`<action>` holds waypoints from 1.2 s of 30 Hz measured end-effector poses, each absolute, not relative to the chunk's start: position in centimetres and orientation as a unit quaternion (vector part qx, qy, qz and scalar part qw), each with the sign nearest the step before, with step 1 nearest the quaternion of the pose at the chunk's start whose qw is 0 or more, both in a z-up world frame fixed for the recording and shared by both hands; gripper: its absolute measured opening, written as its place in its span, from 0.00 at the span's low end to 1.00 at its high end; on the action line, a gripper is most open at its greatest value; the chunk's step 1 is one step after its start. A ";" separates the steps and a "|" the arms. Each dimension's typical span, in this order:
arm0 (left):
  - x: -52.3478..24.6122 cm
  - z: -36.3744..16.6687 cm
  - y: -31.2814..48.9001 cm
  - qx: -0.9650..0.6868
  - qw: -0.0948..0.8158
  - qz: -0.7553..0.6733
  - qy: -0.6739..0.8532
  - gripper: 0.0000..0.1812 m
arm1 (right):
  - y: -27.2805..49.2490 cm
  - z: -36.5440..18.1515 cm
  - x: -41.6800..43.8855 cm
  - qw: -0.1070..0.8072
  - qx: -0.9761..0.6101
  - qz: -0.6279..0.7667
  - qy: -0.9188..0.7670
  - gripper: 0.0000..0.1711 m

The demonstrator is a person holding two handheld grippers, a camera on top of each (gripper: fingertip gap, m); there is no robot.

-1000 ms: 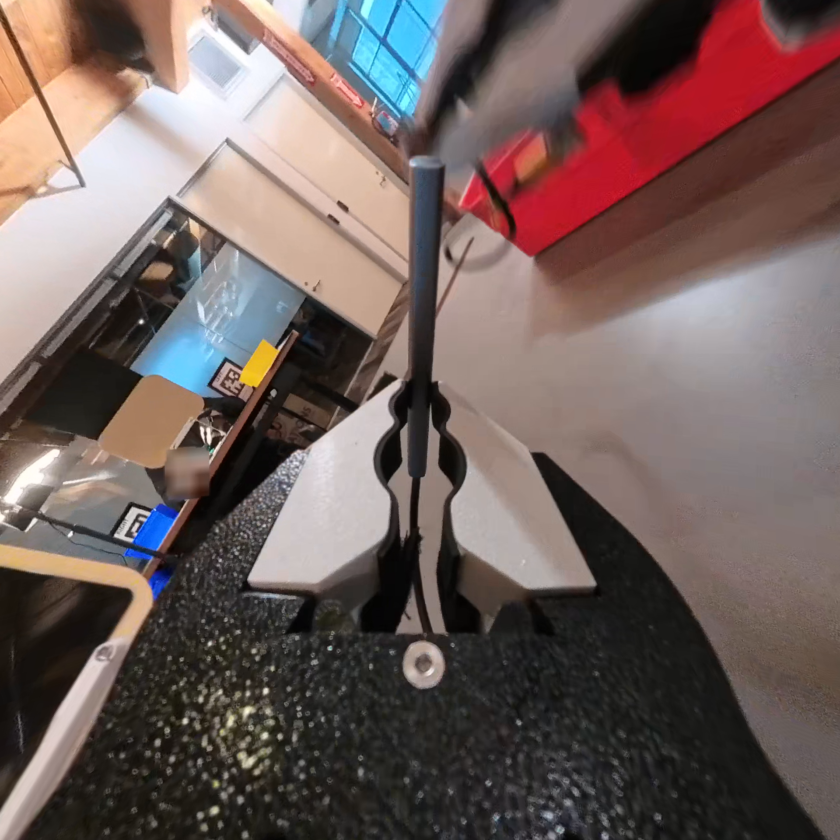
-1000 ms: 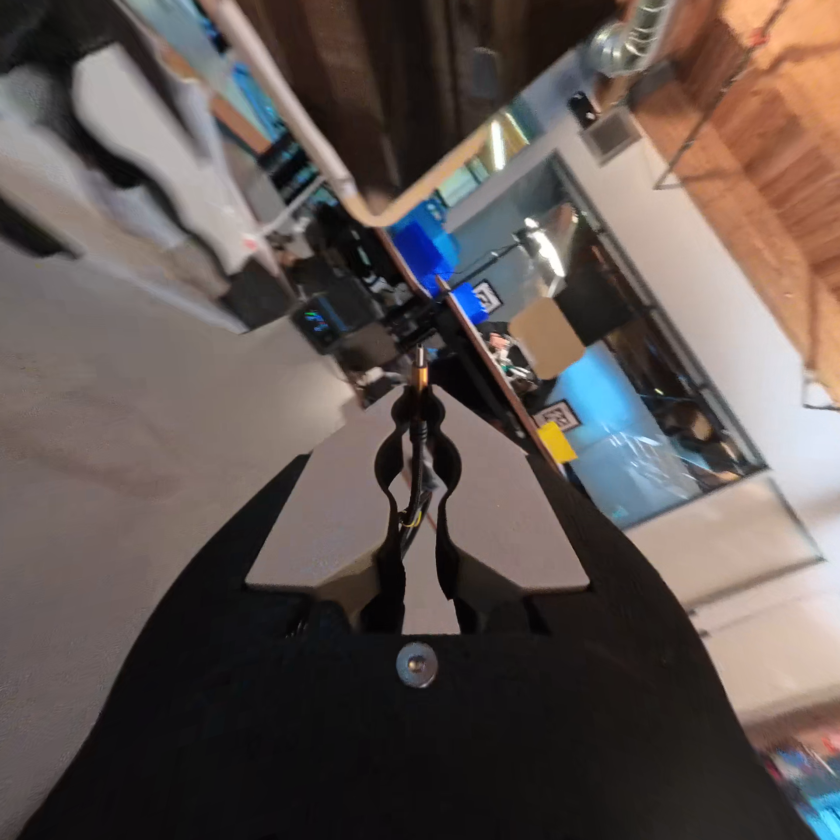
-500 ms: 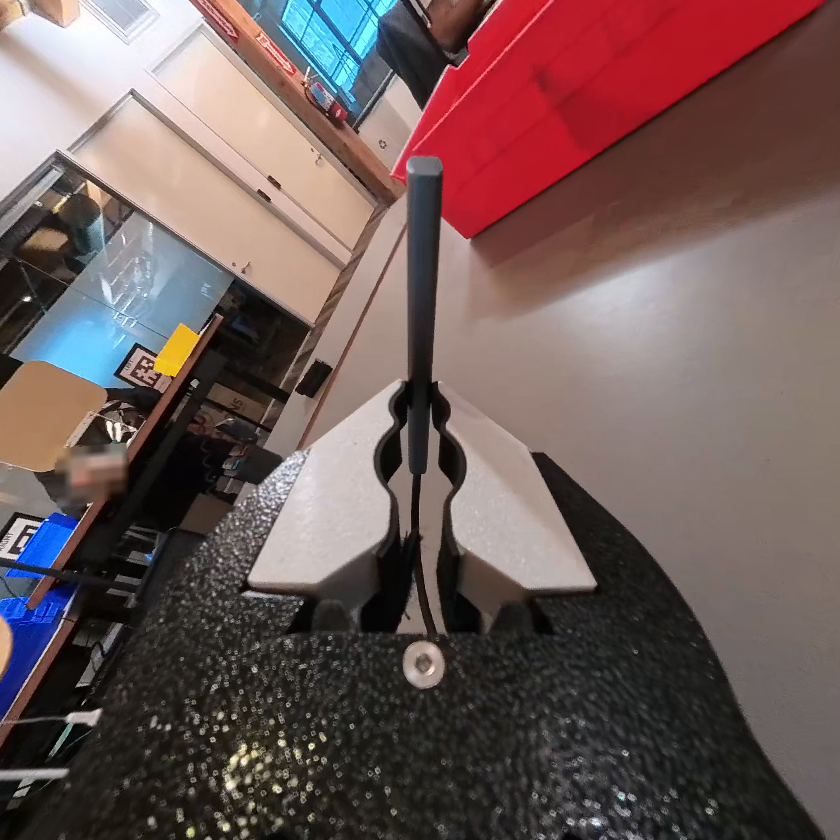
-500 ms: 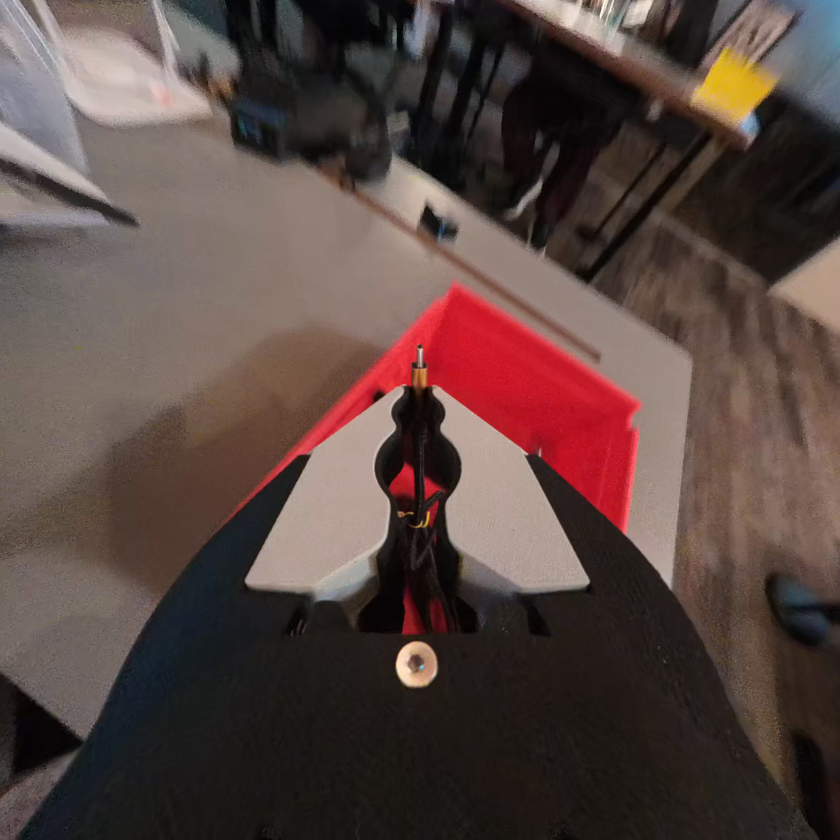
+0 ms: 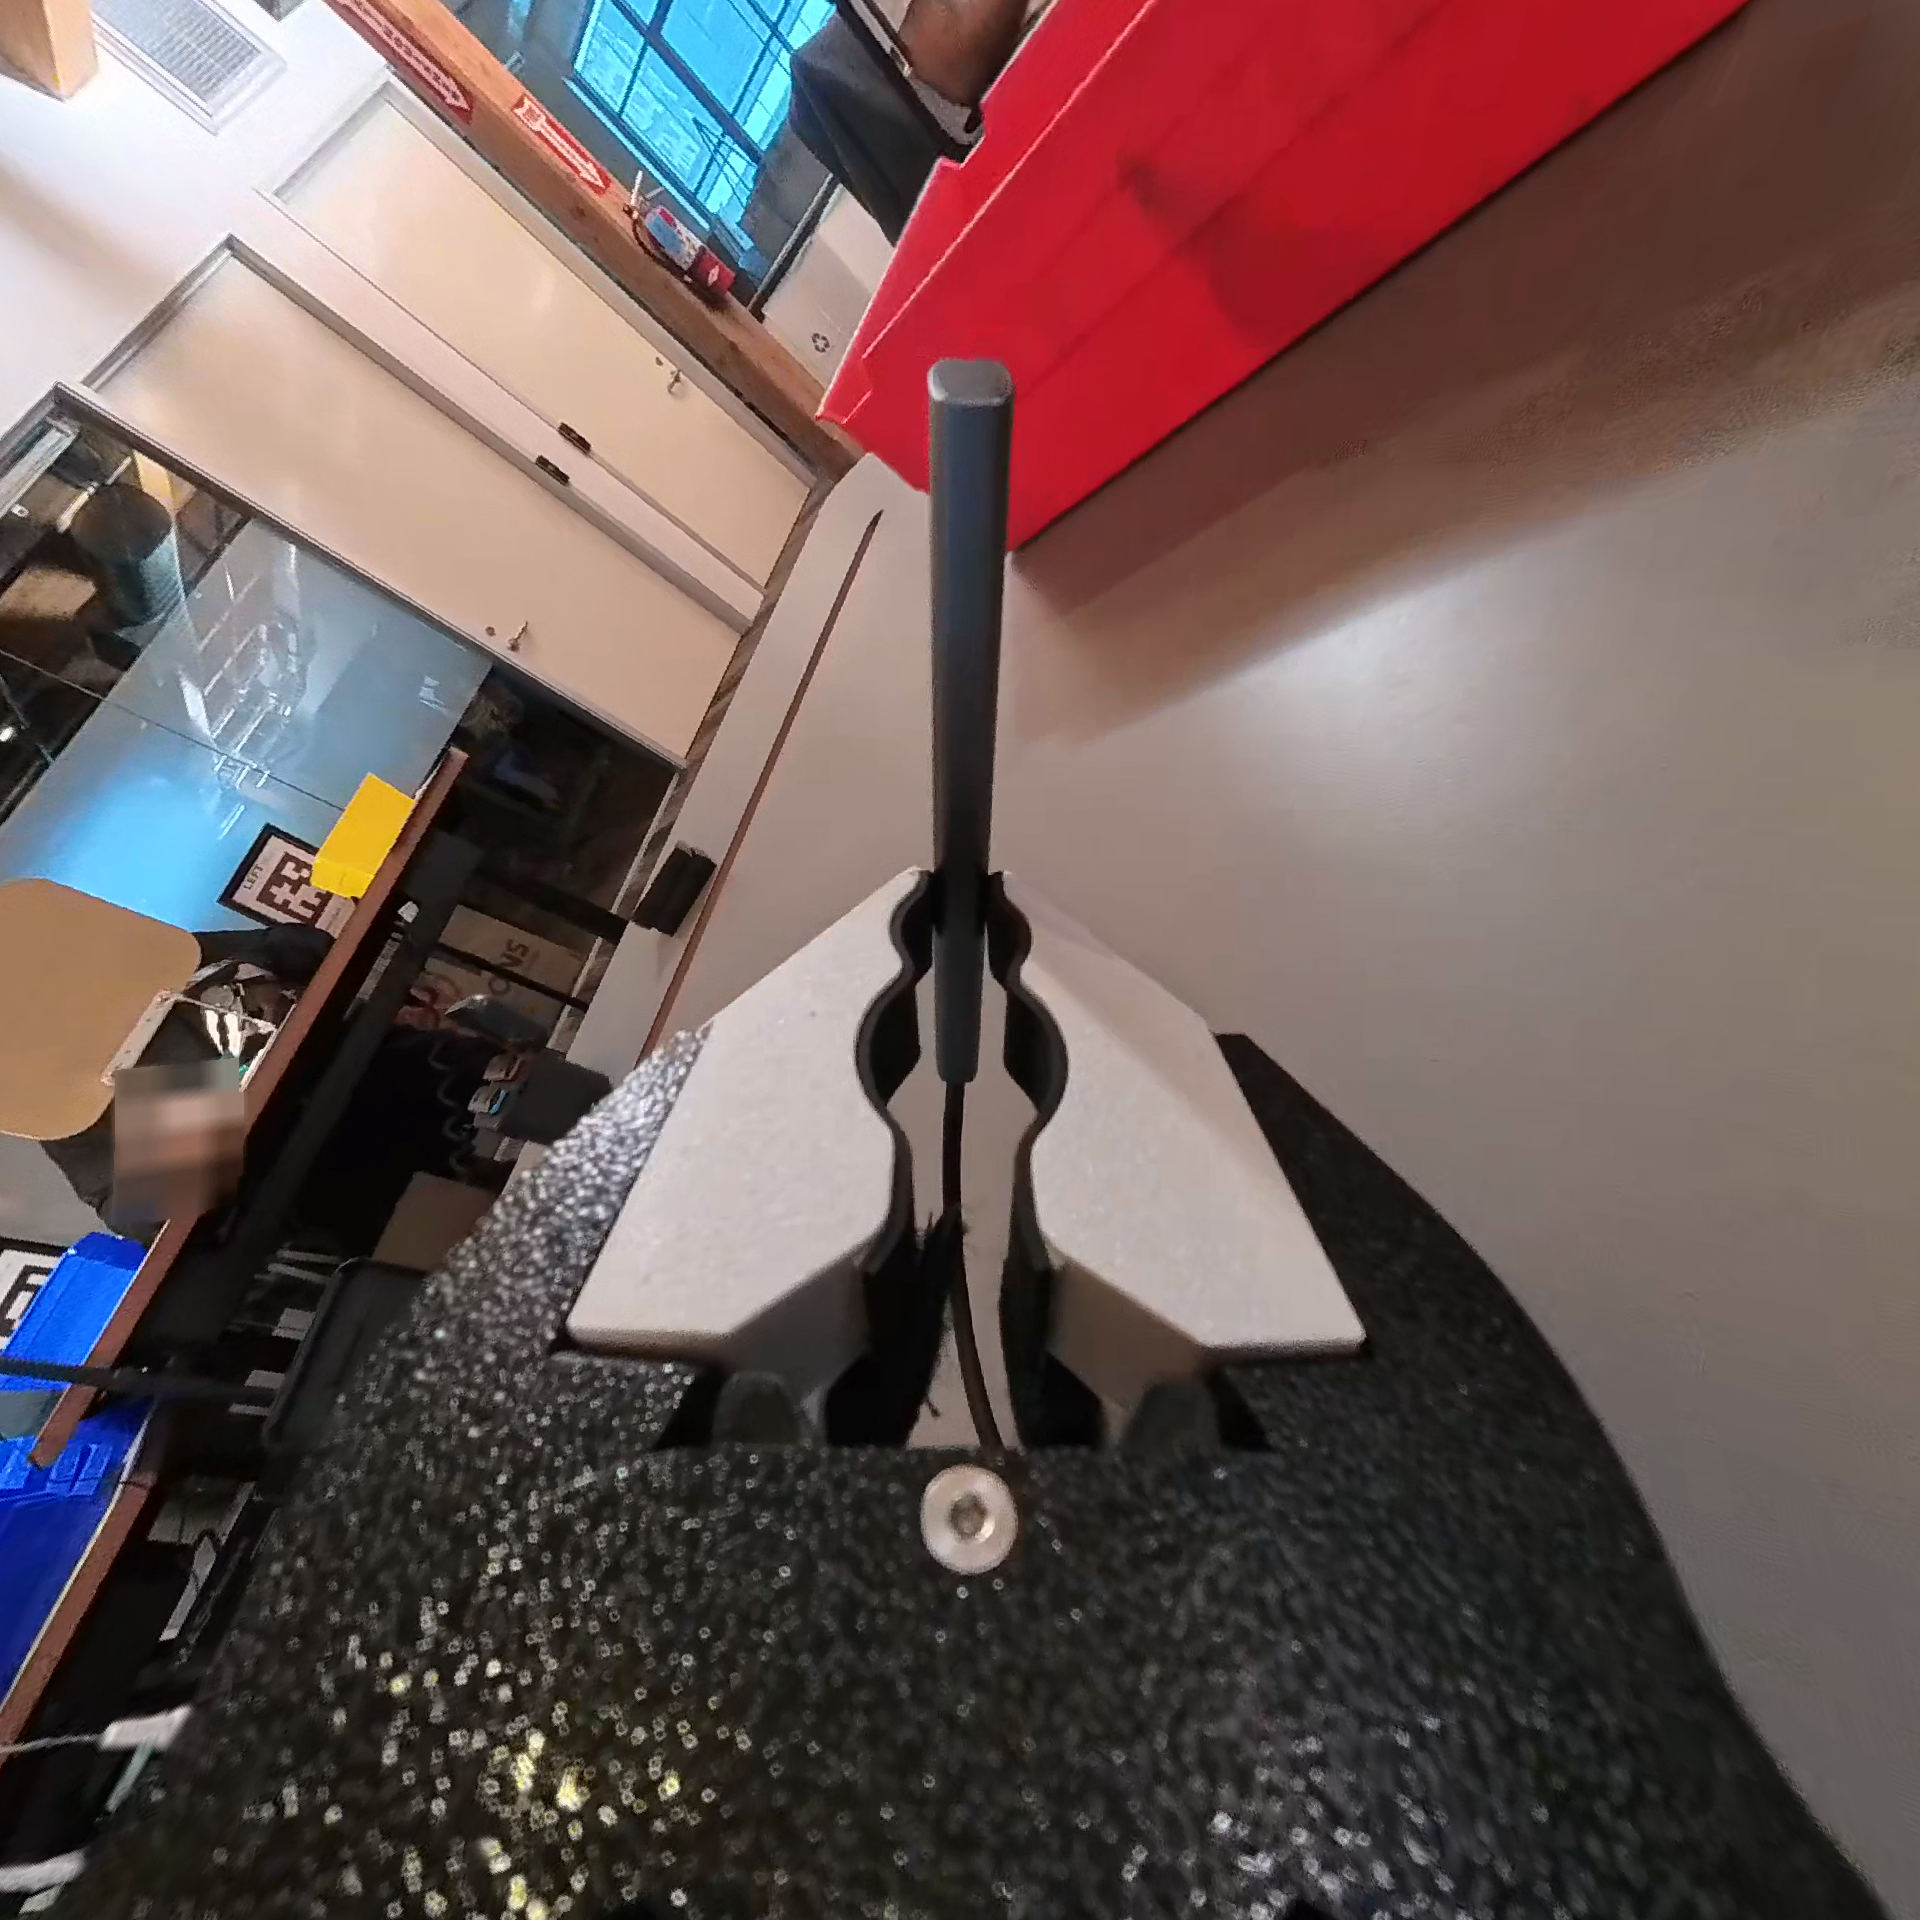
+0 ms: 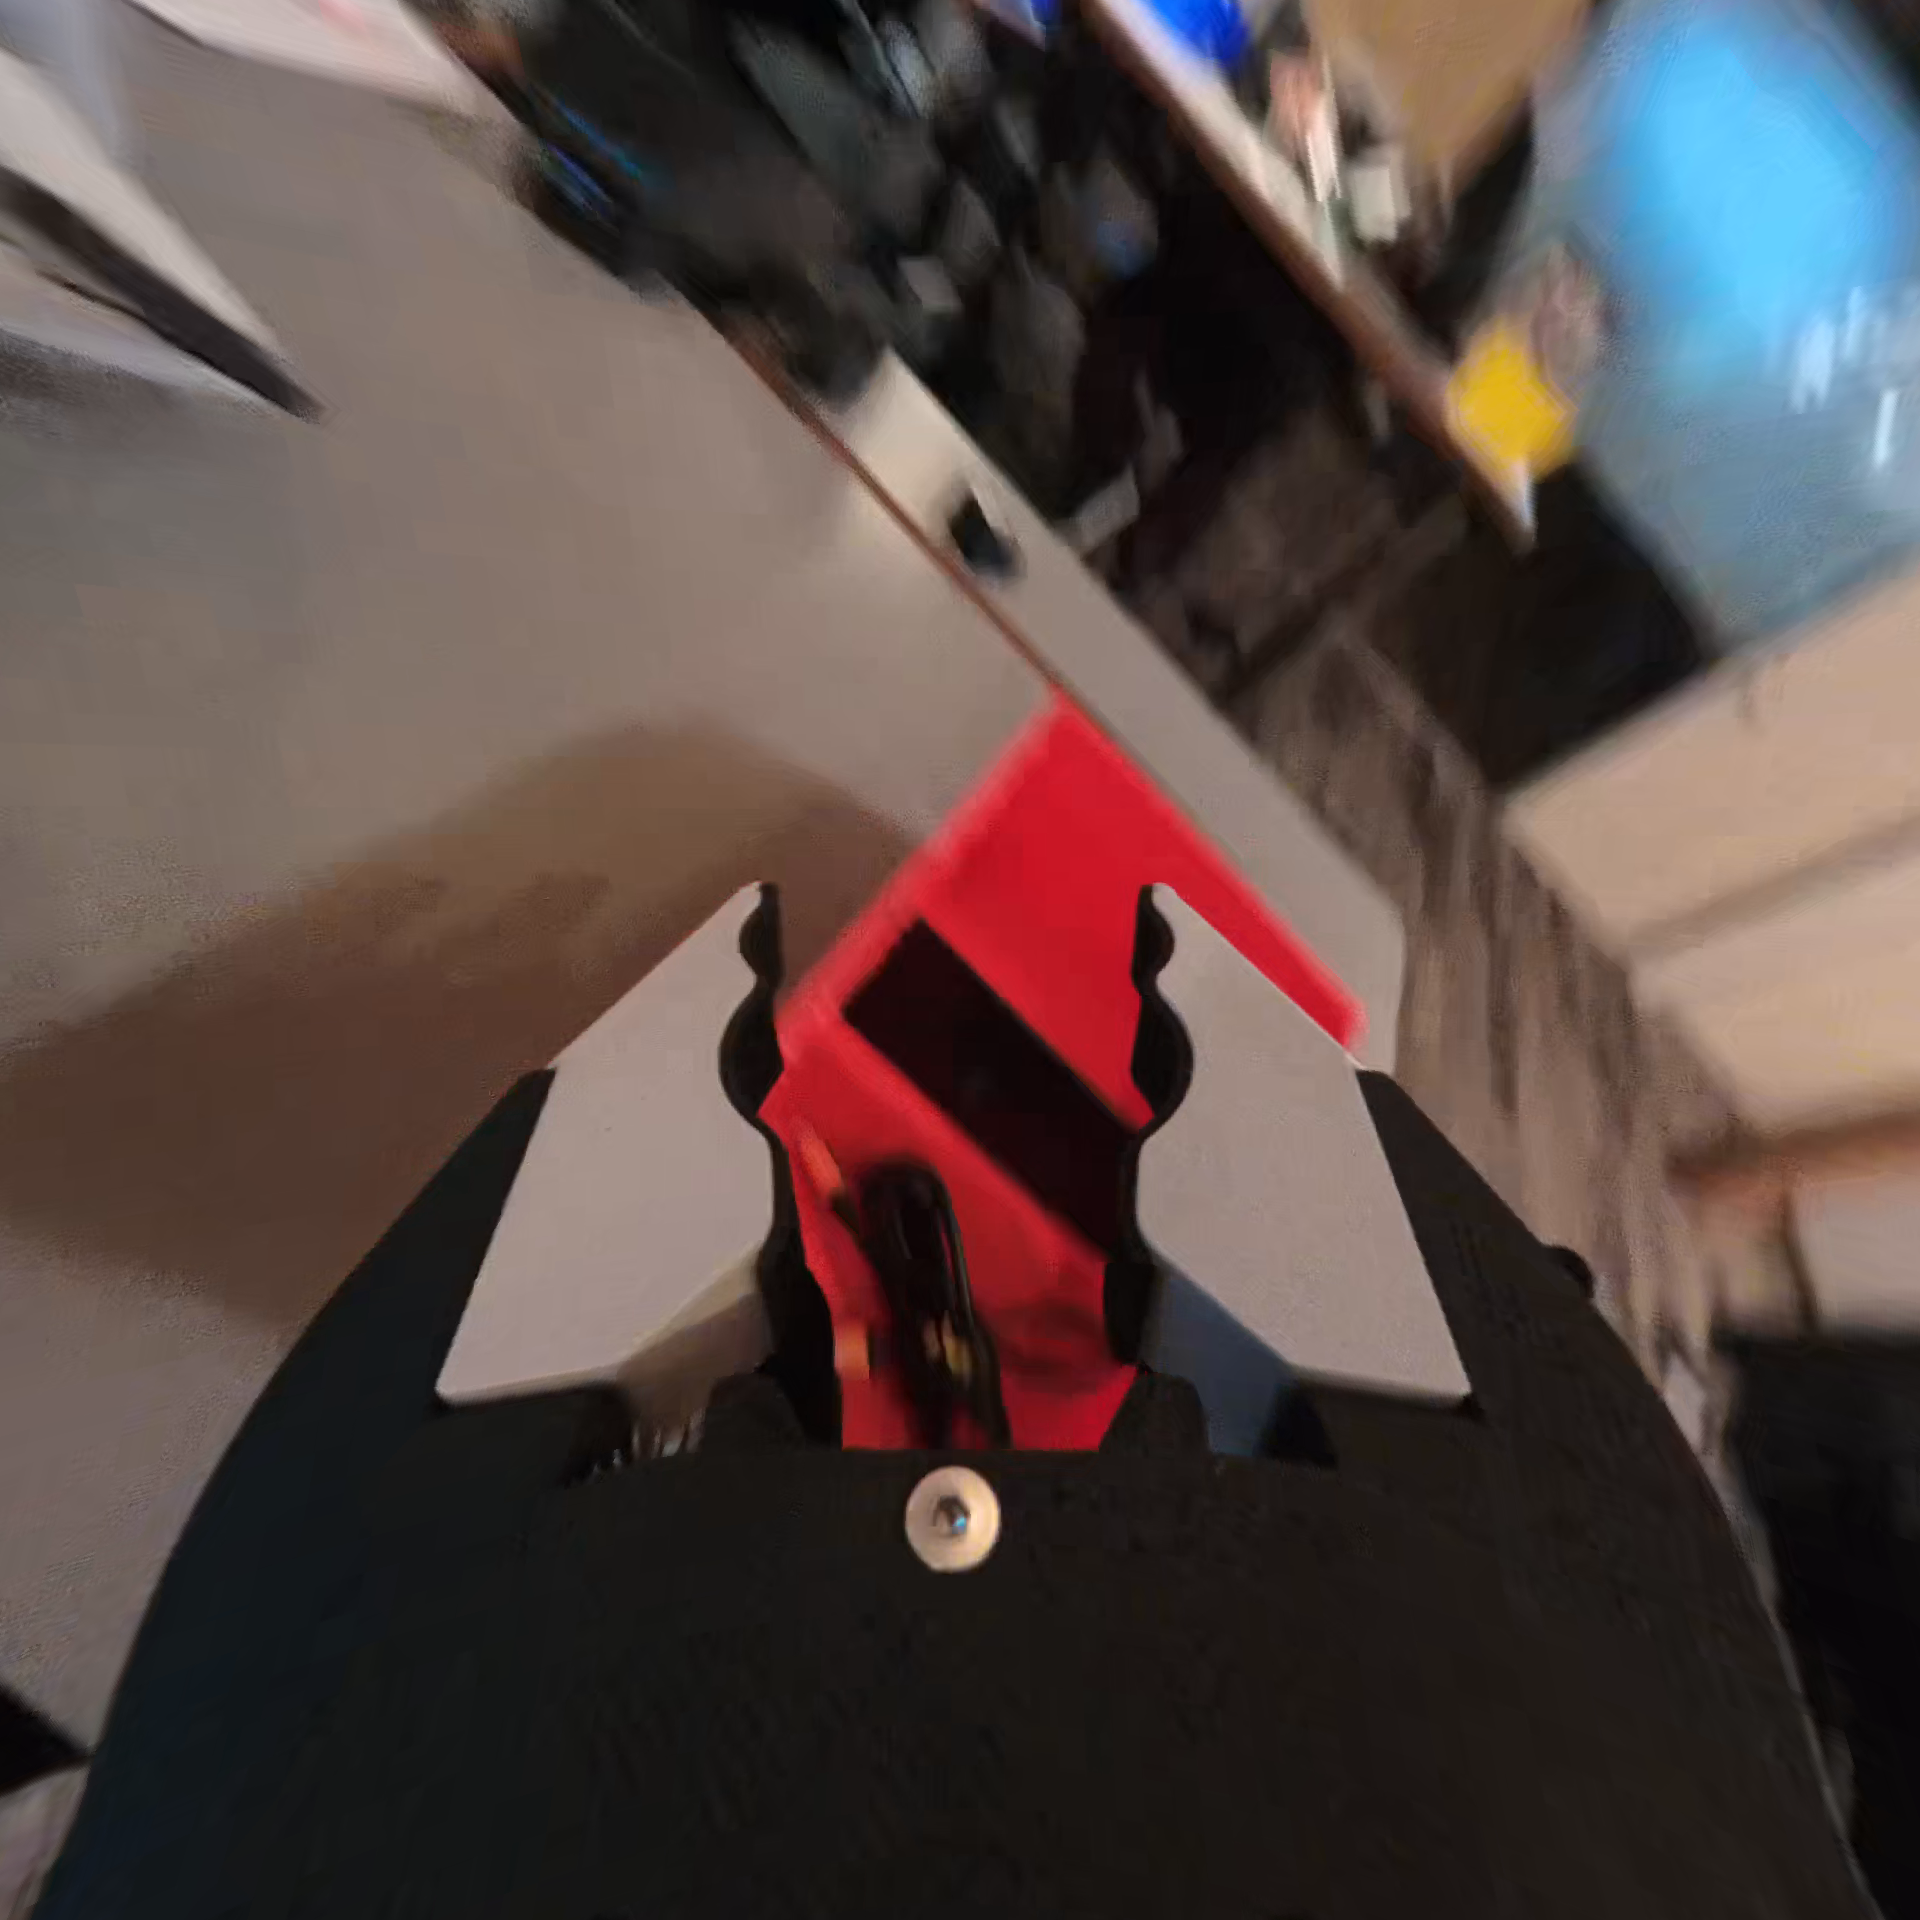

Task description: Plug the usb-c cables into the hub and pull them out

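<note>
My left gripper (image 5: 961, 888) is shut on a thin dark grey hub (image 5: 966, 665) that stands edge-on out past the fingertips, with its black lead running back between the fingers. My right gripper (image 6: 956, 904) is open and empty above a red bin (image 6: 1049, 862). A coiled black usb-c cable (image 6: 925, 1278) with an orange-tipped plug lies in the bin below the gripper, beside a flat black object (image 6: 987, 1049). The right wrist view is blurred by motion.
The red bin also shows in the left wrist view (image 5: 1226, 229), at the far side of the grey table (image 5: 1455, 883). Beyond the table edge stand cabinets, a glass wall and another desk with blue bins (image 5: 62, 1371). About 25 cm separates my left fingertips from my right. The flat black object (image 6: 987, 1049) is about 15 cm from my right fingertips and 30 cm from my left.
My right gripper has swung over the red bin, opened and let go of the usb-c cable, which now lies in the bin. My left gripper still holds the hub and has tilted slightly.
</note>
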State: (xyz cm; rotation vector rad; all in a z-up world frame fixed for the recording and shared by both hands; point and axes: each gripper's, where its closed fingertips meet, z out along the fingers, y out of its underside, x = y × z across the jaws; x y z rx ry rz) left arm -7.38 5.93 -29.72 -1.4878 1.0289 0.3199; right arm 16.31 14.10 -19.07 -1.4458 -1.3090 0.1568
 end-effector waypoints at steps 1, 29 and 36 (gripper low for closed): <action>-7.1 -29.8 5.9 -0.642 0.606 0.136 0.450 0.04 | 11.7 -18.3 13.6 0.579 -0.556 0.080 -0.591 0.35; -8.3 -26.1 6.0 -0.576 0.699 0.171 0.387 0.39 | 13.0 -14.6 7.2 0.653 -0.460 -0.107 -0.592 0.04; -8.0 -26.7 6.1 -0.582 0.688 0.170 0.399 0.36 | 21.3 -16.2 16.4 0.507 -0.607 -0.248 -0.560 0.05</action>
